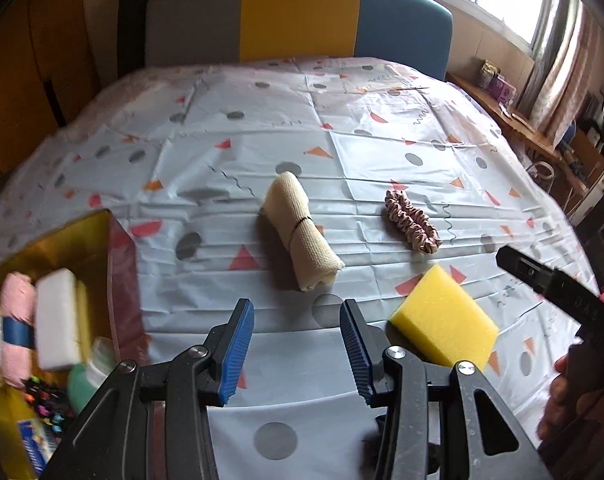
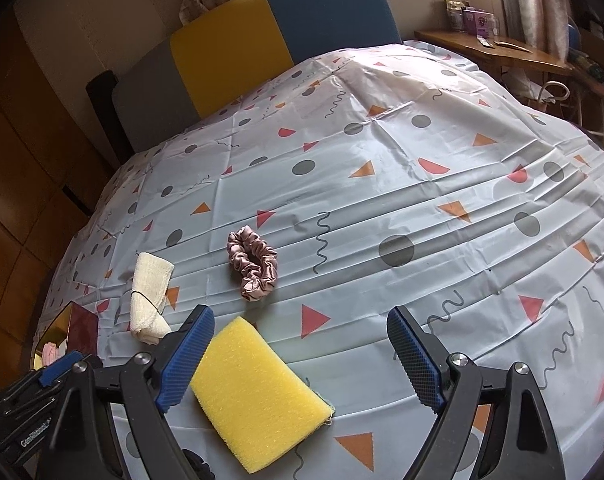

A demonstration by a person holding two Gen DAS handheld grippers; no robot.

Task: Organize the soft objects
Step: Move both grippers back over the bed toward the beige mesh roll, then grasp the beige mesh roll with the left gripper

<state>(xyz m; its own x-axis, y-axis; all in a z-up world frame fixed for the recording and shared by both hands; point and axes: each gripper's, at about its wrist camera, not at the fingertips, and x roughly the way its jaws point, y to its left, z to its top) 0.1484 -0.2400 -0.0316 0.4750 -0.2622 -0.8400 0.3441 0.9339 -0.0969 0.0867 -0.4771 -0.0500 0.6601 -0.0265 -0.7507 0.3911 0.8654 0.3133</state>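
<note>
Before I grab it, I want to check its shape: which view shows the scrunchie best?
The right wrist view: the scrunchie lies near the middle, its loop and folds plain. The left wrist view shows it farther off to the right, smaller and flattened.

Sponge (image 2: 254,394), scrunchie (image 2: 254,264), roll (image 2: 150,300) on tablecloth (image 2: 421,200)

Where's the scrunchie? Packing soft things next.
The scrunchie lies on the tablecloth, beyond the yellow sponge and right of the rolled cloth.
</note>
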